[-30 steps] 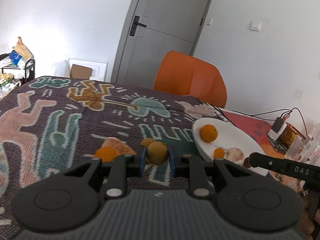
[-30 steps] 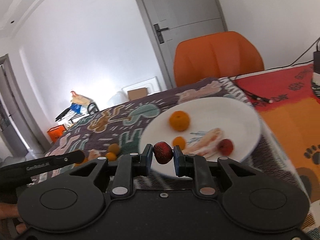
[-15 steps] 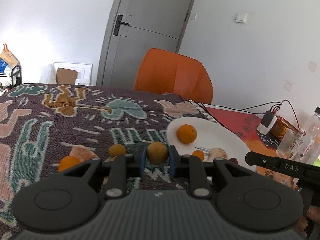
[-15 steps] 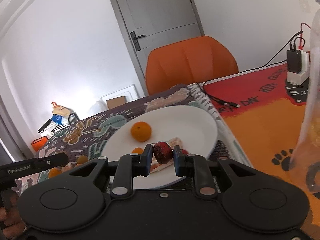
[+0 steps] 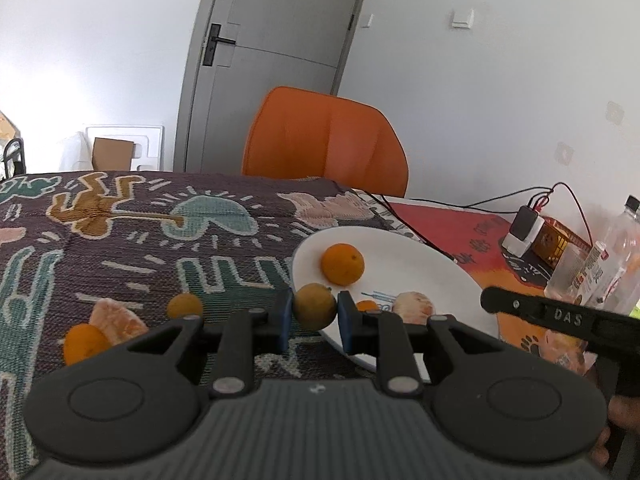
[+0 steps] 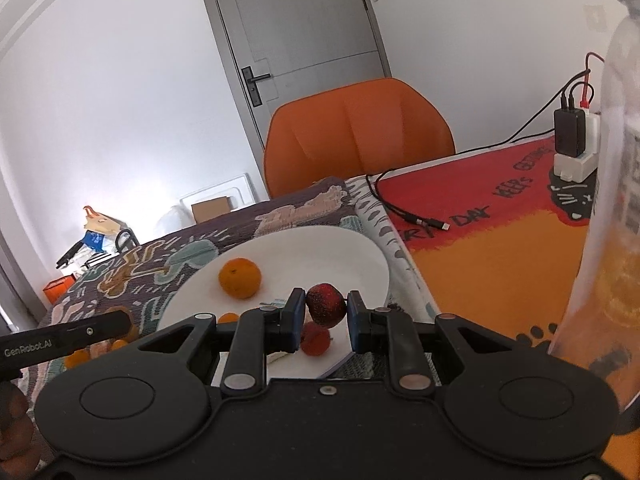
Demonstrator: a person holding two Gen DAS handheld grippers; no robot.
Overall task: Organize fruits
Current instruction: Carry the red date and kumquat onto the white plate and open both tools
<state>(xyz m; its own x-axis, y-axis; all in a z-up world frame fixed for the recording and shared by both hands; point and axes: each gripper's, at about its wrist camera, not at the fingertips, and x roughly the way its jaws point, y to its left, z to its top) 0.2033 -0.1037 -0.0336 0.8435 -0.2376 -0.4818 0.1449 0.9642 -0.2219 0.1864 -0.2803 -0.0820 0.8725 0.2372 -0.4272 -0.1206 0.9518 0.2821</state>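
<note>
My left gripper (image 5: 314, 312) is shut on a small yellow-green citrus (image 5: 315, 306), held over the near left rim of the white plate (image 5: 404, 248). The plate holds an orange (image 5: 343, 263), a small orange fruit (image 5: 367, 306) and a peeled citrus (image 5: 414, 305). My right gripper (image 6: 323, 312) is shut on a dark red strawberry (image 6: 326, 305), above the plate's near edge (image 6: 320, 248). Another red fruit (image 6: 315, 338) lies on the plate below it, and the orange (image 6: 239, 277) sits further back.
On the patterned cloth (image 5: 120, 240) left of the plate lie two small oranges (image 5: 185, 305) (image 5: 85, 343) and a peeled citrus (image 5: 117, 317). A clear bottle (image 6: 600, 220) stands close at right. A charger (image 6: 574, 140) and cable (image 6: 404, 212) lie on the red mat. An orange chair (image 5: 326, 144) stands behind.
Both grippers moved right with their fruits. The left citrus now hangs over the plate's rim. The right gripper swung toward the bottle, the strawberry staying over the plate's near edge.
</note>
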